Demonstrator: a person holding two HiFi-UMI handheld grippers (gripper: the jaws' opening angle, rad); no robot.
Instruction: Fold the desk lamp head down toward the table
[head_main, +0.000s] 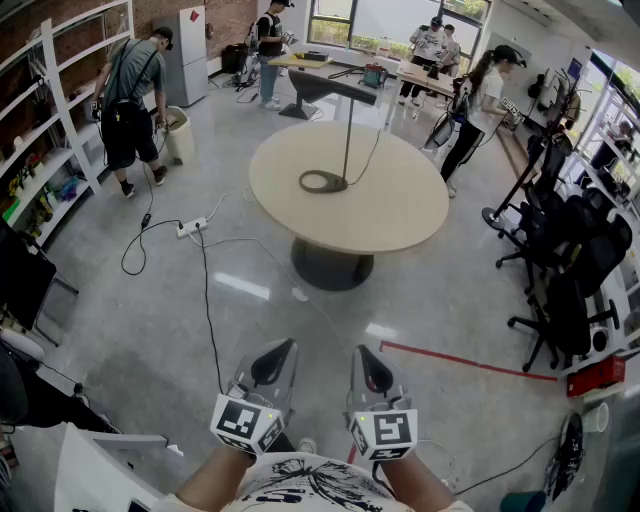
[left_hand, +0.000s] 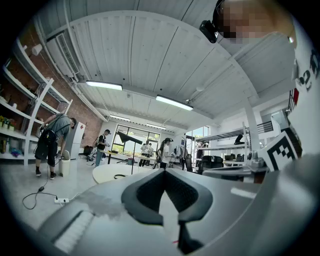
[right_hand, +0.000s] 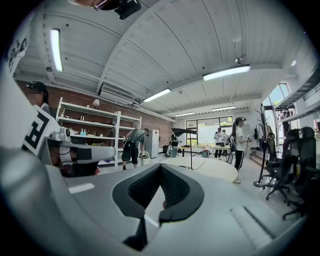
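On round beige tbl (head_main: 405, 215), slim blk lamp (head_main: 348, 135).

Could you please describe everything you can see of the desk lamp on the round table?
The desk lamp is dark and slim, metal by its look. An open ring base lies flat on the round table, a thin pole stands upright from it, and a long flat head sits roughly level on top, not folded down. A thin cord seems to lead from the base toward the table's far edge. Only the table touches it.
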